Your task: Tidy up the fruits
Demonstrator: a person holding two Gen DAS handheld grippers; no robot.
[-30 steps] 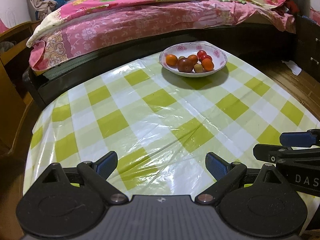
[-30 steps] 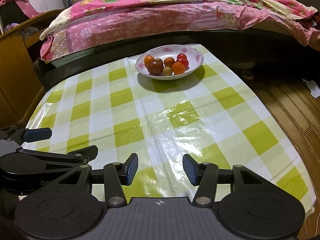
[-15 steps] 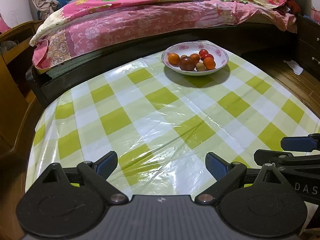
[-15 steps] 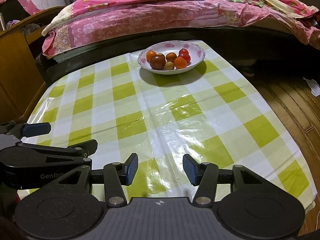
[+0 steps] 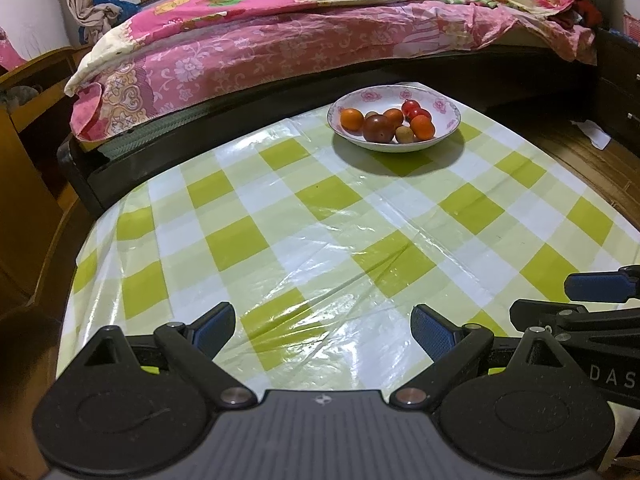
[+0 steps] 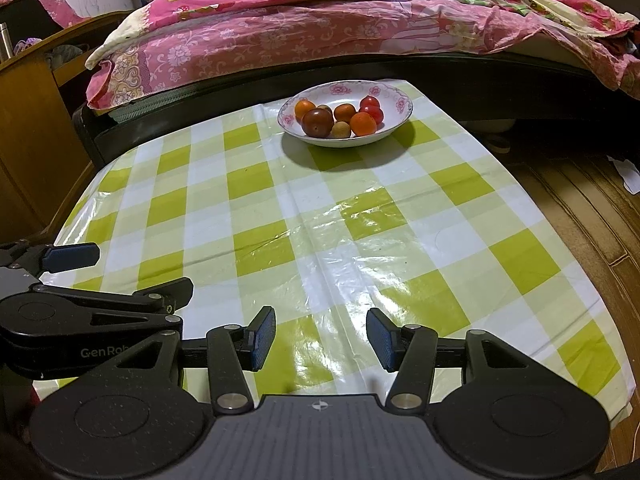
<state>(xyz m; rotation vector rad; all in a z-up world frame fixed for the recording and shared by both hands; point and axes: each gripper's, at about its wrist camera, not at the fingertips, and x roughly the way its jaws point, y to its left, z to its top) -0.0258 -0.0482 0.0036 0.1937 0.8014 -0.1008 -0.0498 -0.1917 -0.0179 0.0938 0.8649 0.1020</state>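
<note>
A white bowl with pink flowers [image 5: 446,102] [image 6: 400,98] stands at the table's far end. It holds several small fruits: oranges [image 5: 352,119] [image 6: 363,124], a dark red-brown one [image 5: 378,128] [image 6: 318,122] and red ones [image 5: 412,107] [image 6: 370,102]. My left gripper [image 5: 322,330] is open and empty over the near table edge. My right gripper [image 6: 321,338] is open and empty, also near the front edge. Each gripper shows in the other's view, the right one [image 5: 592,300] and the left one [image 6: 80,280].
The table wears a glossy green-and-white checked cloth [image 5: 320,208] [image 6: 320,220]. A bed with pink bedding [image 5: 300,36] [image 6: 320,28] runs behind the table. Wooden furniture [image 6: 28,120] stands at left. Wooden floor [image 6: 580,200] lies to the right.
Both grippers have drawn back slightly from the bowl, which looks a little farther away. Both stay open and empty.
</note>
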